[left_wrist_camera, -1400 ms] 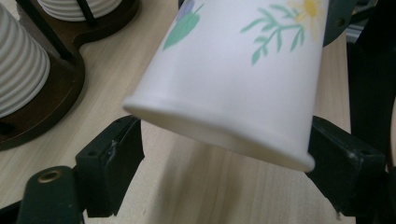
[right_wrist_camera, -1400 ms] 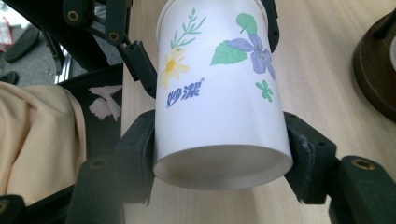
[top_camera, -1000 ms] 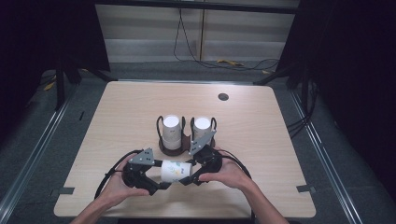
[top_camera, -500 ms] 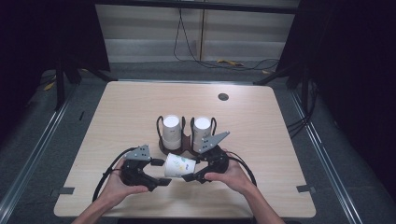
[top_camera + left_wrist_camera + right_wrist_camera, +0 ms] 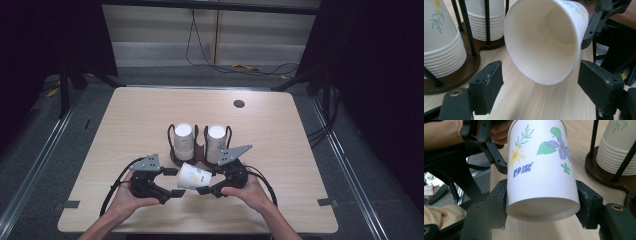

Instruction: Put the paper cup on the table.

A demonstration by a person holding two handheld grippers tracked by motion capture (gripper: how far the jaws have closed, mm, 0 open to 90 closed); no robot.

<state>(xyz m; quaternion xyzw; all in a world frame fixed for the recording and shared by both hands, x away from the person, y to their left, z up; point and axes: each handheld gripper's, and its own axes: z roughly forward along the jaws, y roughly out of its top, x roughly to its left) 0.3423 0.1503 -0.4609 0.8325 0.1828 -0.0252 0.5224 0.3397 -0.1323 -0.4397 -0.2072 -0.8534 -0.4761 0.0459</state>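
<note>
**Paper cup gripped near desk's front edge**

Held on its side above the desk [image 5: 280,125], near the middle of the front edge: a paper cup [image 5: 195,176], printed with a daisy, green leaves and a violet flower. Clamped at its base end by the right claw [image 5: 206,190], pads pressing both sides of the wall, as seen close up in the right gripper view [image 5: 541,202]. Mouth of the cup [image 5: 541,42] turned toward the left claw [image 5: 176,182], tilted slightly upward. Left claw open, jaws standing wide to either side of the rim and clear of it in the left gripper view [image 5: 540,80], nothing between the pads. Both claws carried by a person's hands, left hand [image 5: 125,200] and right hand [image 5: 250,192], forearms entering from the front edge. Cables looping from each claw across the wood. Just behind the cup, toward mid-desk: a dark wooden rack [image 5: 200,159] with thin black posts, holding two stacks [image 5: 183,142] of upturned matching cups side by side, the second stack [image 5: 216,144] to the right. Near the far right corner, a small dark round hole [image 5: 239,104] in the desktop.
</note>
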